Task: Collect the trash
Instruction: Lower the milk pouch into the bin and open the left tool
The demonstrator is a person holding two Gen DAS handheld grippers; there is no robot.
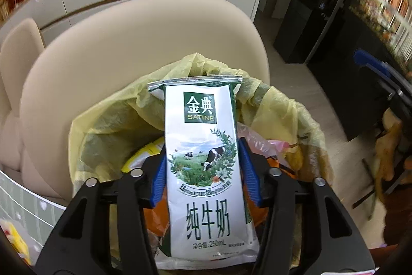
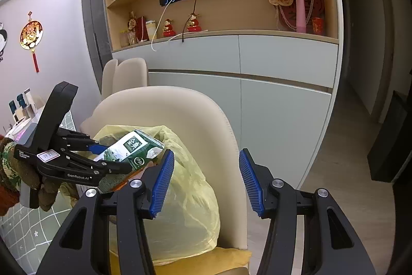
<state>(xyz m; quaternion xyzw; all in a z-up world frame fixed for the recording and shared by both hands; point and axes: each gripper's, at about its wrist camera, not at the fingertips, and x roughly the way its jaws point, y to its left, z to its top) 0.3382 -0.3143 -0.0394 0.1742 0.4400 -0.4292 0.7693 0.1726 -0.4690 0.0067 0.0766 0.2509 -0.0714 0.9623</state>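
Left wrist view is looking down onto a milk carton (image 1: 206,166), which is lying between the blue pads (image 1: 160,182) of the left gripper (image 1: 204,172) directly over the open mouth of the yellow trash bag (image 1: 273,107). The pads are sitting at the carton's edges, but whether they are pressing it or have let go cannot be told. Inside the bag, under the carton, a yellow wrapper (image 1: 144,153), orange packaging (image 1: 157,221) and a pinkish plastic film (image 1: 260,141) are showing. The bag is sitting on a beige chair (image 1: 128,48), whose backrest is rising right behind the bag. Left of the bag, a table edge with a green checked cloth (image 1: 28,200) is showing.

Right wrist view is showing the right gripper (image 2: 206,182) spread wide with nothing between its pads, hovering just beside the bag, on its right. A gloved hand (image 2: 15,172) is holding the left gripper over the bag's top. Behind the chair, a grey cabinet (image 2: 283,84) is standing.
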